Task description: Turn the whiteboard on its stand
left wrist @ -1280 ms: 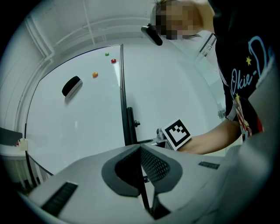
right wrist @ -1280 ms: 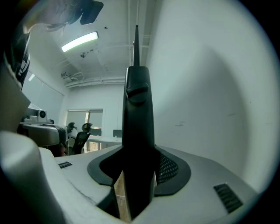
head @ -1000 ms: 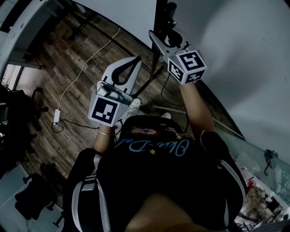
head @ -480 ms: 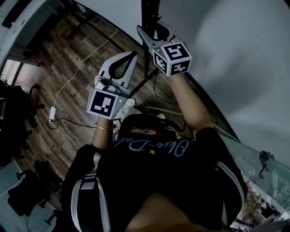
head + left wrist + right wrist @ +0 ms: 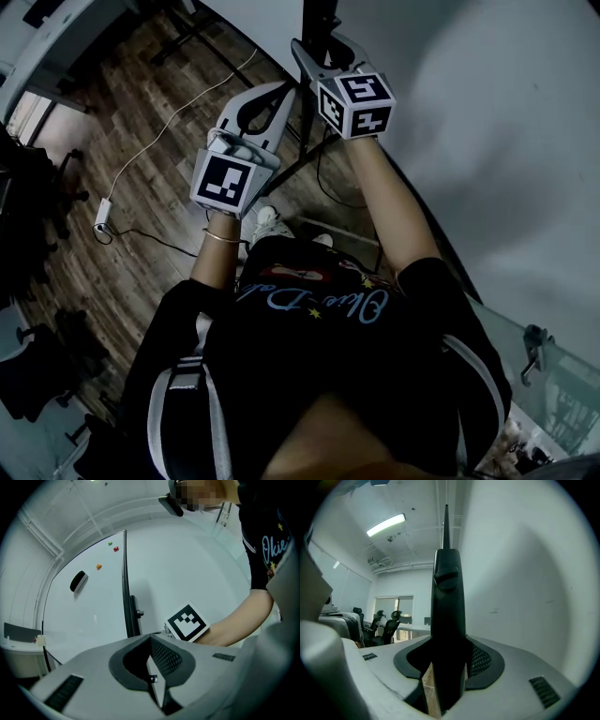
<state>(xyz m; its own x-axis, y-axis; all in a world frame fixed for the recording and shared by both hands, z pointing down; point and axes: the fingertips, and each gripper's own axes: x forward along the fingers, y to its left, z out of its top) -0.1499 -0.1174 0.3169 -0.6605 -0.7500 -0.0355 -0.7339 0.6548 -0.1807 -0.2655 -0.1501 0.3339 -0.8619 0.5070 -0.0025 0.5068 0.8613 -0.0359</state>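
An office: black swivel chairs beside long desks, a fluorescent ceiling strip light, a large white whiteboard.

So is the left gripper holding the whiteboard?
No, the left gripper has its jaws together on nothing, and the whiteboard stands apart beyond it.

White whiteboard; black stand

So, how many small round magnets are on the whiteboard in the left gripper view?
3: a green magnet near the edge of the whiteboard, a red magnet beside it, an orange magnet farther along, toward the black eraser. Others may be out of view.
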